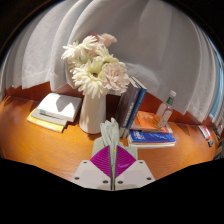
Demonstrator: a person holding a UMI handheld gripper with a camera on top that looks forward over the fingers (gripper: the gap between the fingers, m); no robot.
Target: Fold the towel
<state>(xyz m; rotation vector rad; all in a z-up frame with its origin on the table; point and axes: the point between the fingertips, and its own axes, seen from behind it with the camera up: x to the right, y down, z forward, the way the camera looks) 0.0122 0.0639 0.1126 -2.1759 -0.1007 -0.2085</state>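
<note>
Gripper (115, 160): 1, seen from behind along its 2 fingers, magenta pads (103, 157) facing each other w/ only a thin slit between. Fingers pinched nearly together on a pale fold of cloth sticking up from the tips.
Towel (110, 131): 1 visible piece, light/whitish, held upright between the fingertips, just in front of the vase. Rest of it not in view.
Vase (92, 110): 1, white, on the table just beyond the fingers, slightly to the side.
Flowers (95, 68): 1 bunch, pale pink/cream, several heads, can't count exactly.
Books: 2 groups. Stack of approx 2 flat ones (54, 108) beside the vase; on the other side 1 blue book flat (152, 137) w/ an orange one on it, plus 1 book leaning upright (130, 106) against the vase.
Table (30, 140): 1, orange-brown wood.
Curtain (150, 45): white, sheer, behind everything.
Pose: gripper level, pointing straight at the vase, low over the table edge.
</note>
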